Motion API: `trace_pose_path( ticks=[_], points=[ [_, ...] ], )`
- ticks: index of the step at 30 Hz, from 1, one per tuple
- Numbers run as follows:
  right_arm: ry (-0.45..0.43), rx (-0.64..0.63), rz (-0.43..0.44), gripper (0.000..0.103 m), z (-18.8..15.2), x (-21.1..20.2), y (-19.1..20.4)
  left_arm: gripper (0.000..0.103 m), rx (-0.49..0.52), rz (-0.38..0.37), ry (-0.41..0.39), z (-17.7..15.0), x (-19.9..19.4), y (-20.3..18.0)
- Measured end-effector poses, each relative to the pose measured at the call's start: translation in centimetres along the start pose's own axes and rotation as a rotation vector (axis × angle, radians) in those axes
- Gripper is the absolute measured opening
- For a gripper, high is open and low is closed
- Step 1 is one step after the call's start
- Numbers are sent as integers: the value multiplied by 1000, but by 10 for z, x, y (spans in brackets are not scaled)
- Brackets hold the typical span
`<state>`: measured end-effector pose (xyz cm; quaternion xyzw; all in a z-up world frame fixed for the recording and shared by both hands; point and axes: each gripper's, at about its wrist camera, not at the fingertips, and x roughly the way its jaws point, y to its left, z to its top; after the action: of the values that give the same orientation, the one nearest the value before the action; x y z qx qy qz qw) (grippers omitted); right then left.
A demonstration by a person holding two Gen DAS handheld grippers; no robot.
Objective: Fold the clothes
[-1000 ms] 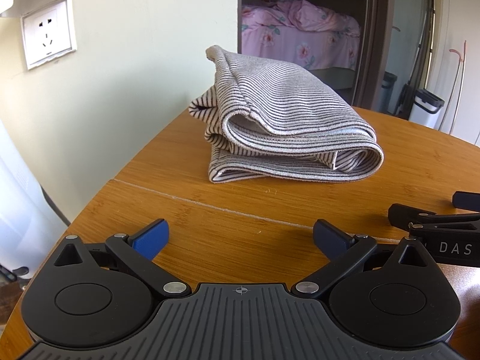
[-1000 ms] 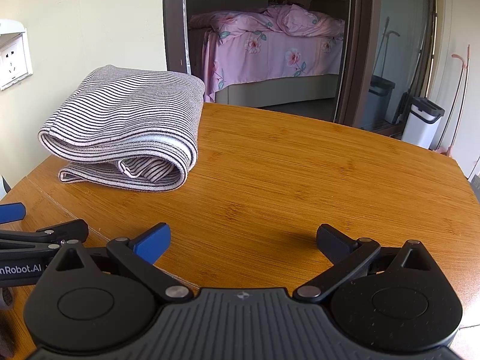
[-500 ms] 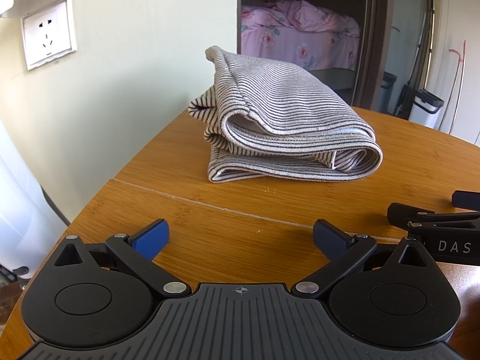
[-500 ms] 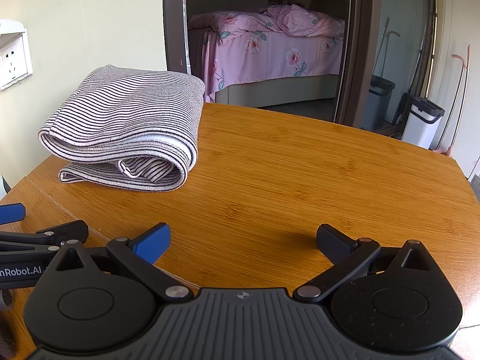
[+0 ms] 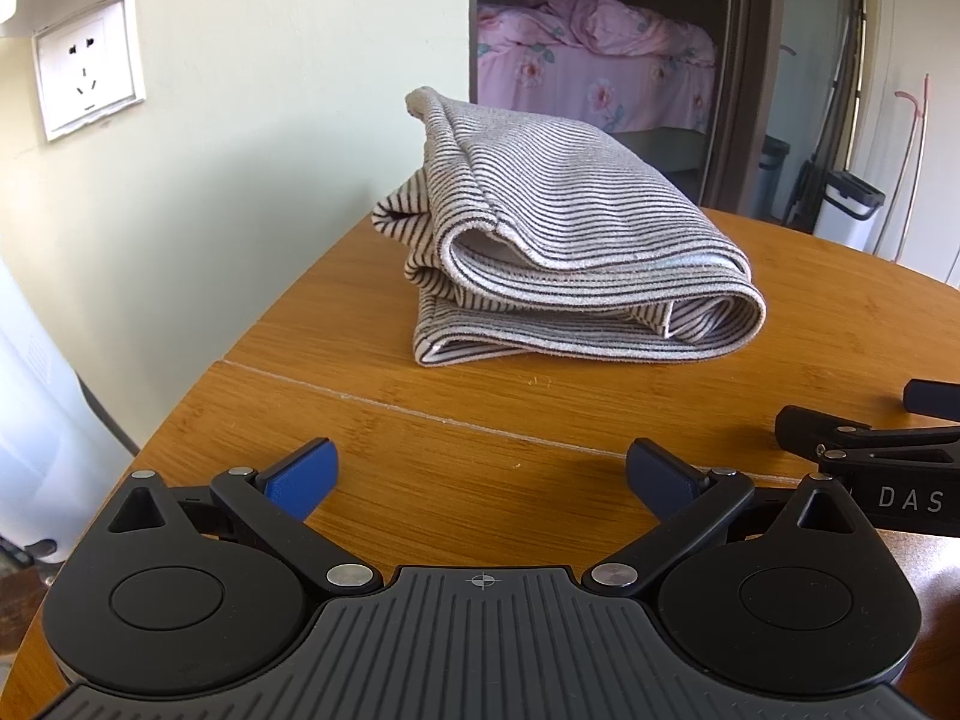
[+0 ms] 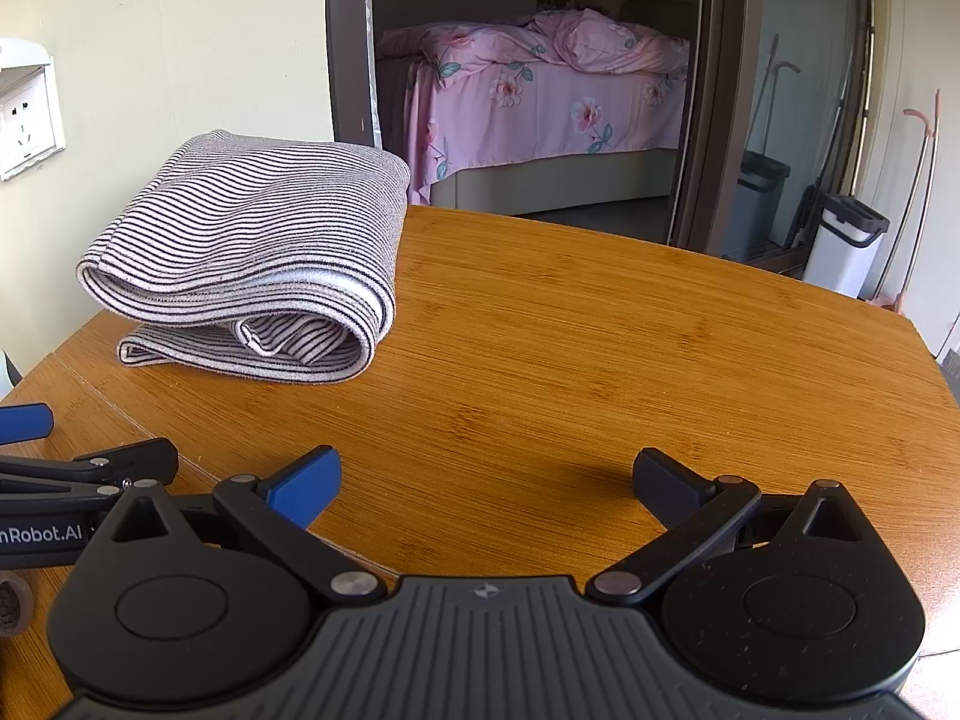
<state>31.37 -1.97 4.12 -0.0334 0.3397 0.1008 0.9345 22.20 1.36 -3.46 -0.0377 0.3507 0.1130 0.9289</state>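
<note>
On the wooden table [image 5: 600, 420], both tools, left [image 5: 480, 477] and right [image 6: 486, 480], rest spread and empty, apparently low, near the folded striped garment [image 5: 570, 252].

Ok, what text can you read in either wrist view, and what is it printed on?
"DAS": white letters on the black right claw, cut off at the frame edge.
"nRobot.AI": white letters on the black left claw, start cut off.
White wall socket: no readable text.

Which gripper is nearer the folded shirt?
The left gripper: the striped shirt lies straight ahead of it. The right gripper sits off to the side, facing bare table.
</note>
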Motion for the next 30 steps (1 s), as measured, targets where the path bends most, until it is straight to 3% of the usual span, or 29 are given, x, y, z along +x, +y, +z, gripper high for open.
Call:
trace_pose_path(
  ticks=[30],
  points=[
    [0,-1,-1,103,0,0,0,103,-2,3,-11,-1,-1,1]
  ],
)
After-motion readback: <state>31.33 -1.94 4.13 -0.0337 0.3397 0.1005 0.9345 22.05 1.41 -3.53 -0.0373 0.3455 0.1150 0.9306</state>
